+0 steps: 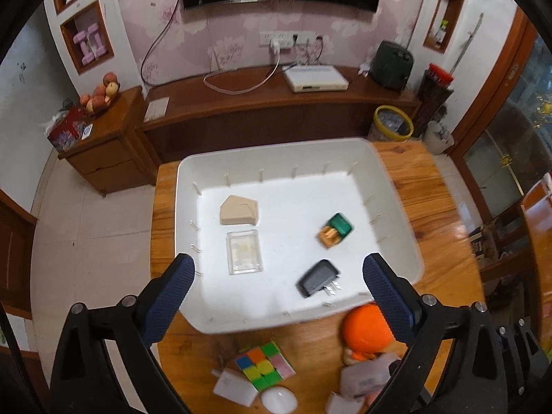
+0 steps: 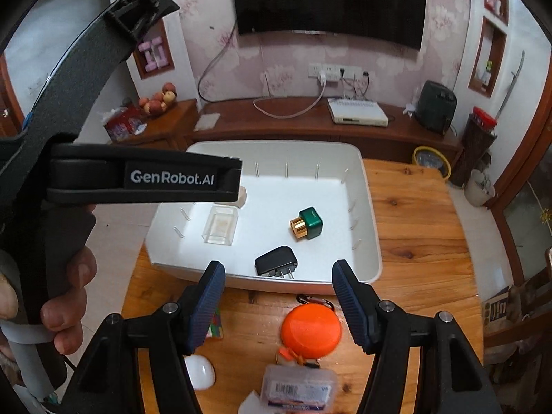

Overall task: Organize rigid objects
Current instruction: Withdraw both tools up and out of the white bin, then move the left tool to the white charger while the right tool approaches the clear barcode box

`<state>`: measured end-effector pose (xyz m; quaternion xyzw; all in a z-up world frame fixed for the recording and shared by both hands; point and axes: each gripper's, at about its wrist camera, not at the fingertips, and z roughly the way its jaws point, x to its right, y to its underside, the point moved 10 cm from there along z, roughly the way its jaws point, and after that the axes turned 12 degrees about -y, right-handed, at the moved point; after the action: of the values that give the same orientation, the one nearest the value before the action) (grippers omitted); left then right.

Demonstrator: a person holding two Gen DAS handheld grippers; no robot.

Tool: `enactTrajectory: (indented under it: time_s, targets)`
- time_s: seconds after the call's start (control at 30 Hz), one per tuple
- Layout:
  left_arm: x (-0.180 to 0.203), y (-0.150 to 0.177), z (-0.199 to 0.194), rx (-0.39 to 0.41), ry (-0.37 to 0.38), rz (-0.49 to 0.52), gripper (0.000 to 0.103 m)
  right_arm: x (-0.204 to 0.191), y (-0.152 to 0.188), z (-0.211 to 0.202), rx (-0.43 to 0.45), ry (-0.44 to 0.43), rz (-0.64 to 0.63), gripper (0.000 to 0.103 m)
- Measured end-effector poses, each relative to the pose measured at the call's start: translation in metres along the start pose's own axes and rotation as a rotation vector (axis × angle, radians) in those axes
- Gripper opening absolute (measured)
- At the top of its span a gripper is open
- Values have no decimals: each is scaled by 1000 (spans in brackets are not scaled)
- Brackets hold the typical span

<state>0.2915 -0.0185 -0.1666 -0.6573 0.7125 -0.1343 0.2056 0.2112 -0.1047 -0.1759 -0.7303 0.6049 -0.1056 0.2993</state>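
Note:
A white tray [image 1: 396, 207] on the wooden table holds a beige block [image 1: 238, 211], a clear plastic box [image 1: 243, 251], a green and gold bottle [image 1: 335, 230] and a black charger plug [image 1: 318, 278]. My left gripper [image 1: 277, 270] is open and empty above the tray's near edge. My right gripper [image 2: 277, 274] is open and empty above the table, just before the tray [image 2: 374, 241]. The charger [image 2: 276, 261], the bottle [image 2: 307, 223] and the clear box [image 2: 221, 224] show beyond it. An orange round case [image 2: 311, 332] lies below the right gripper.
On the table in front of the tray lie a colour cube [image 1: 265, 364], a white mouse [image 1: 279, 400], a white adapter [image 1: 234, 387], a grey pouch [image 1: 365, 376] and a clear case with a barcode [image 2: 298, 388]. The left gripper's handle and hand [image 2: 69, 293] fill the right view's left side.

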Motion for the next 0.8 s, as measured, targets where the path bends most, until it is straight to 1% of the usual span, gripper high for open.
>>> enactTrajectory:
  time_s: [0.1,0.23,0.3,0.57,0.8]
  targets:
    - [5,0,-26,37,10,-1,99,-2,-1,-25,36,-5,-11,66]
    - [9,3,-57,78,17,-11,99,0,-2,-58,92,-6,-20,72]
    - [11,7,-71,95,21,-21,99,1,-1,-74,119,-6,-24,73]
    - [14,34,-106,128,43,-48,99,9,13,-117,170,-10,-38,73]
    - [9,55,-123,165,14,-46,100,19,31,-145,197,2,-74,73]
